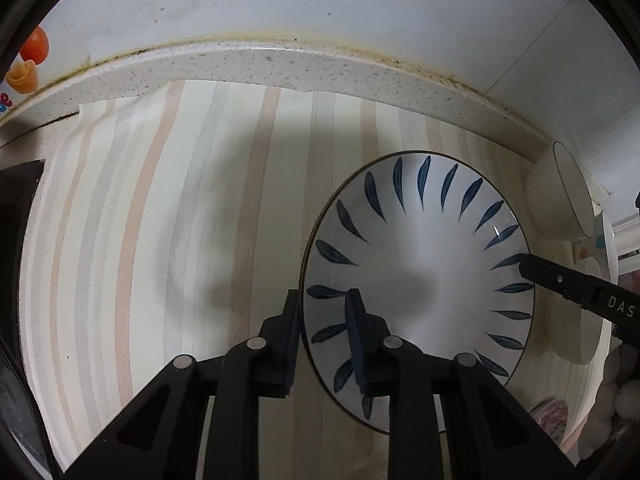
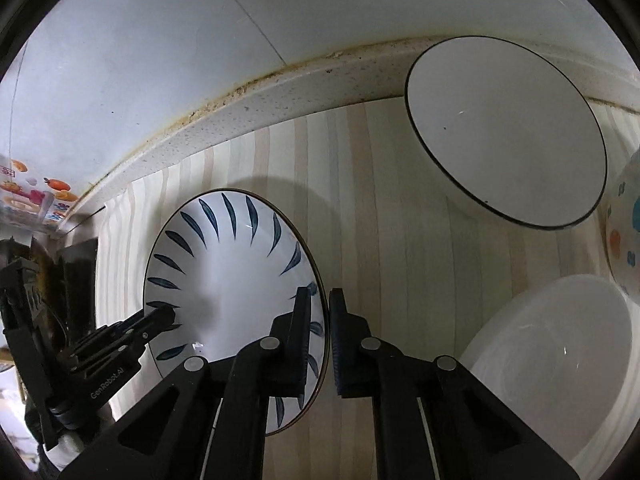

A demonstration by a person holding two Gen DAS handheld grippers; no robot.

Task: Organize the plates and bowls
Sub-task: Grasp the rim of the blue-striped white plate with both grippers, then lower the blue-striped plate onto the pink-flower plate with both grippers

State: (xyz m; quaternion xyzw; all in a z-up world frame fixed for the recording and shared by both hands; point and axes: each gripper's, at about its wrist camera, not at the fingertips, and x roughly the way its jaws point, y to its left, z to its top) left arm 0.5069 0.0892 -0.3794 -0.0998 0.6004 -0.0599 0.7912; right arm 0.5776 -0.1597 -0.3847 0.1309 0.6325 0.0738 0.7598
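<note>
While both grippers are pinching its rim, I'm treating the leaf plate (image 1: 420, 256) as fragile, glazed, slippery.
L gripper (image 1: 326, 308) & R gripper (image 2: 320, 312) are clamping opposite rim edges, plate sitting lower right in left view on striped mat (image 1: 160, 220); I'm judging rim best hold.

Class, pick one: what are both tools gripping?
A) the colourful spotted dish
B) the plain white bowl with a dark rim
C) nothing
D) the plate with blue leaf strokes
D: the left tool and right tool each clamp opposite rims of the leaf-patterned plate.
</note>
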